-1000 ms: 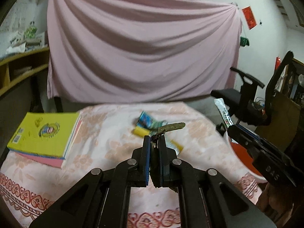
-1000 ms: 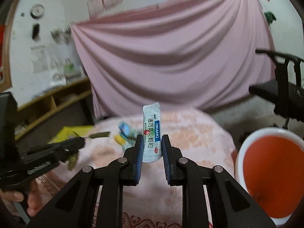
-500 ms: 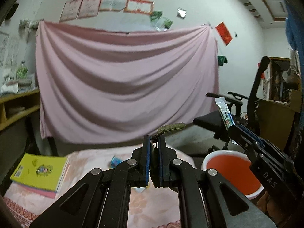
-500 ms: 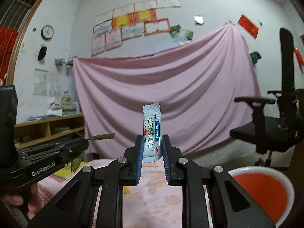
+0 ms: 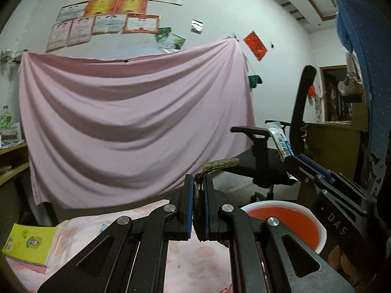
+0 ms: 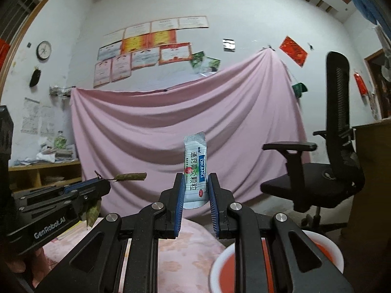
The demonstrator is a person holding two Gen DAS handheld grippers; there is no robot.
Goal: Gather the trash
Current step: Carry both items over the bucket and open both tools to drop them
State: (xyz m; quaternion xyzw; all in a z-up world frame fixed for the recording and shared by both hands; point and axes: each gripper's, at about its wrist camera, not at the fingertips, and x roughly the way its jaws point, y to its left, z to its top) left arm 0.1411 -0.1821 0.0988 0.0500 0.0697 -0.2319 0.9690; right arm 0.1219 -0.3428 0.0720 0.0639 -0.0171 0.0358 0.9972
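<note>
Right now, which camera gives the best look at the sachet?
The right wrist view: the sachet stands upright between the right gripper pads, print facing the lens. The left wrist view shows it small, tilted and side-on at the right.

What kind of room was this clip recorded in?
Probably a lived-in home room or study: certificates taped to the wall, a pink sheet hung as a backdrop, an office chair, and a table with a flowered cloth.
</note>
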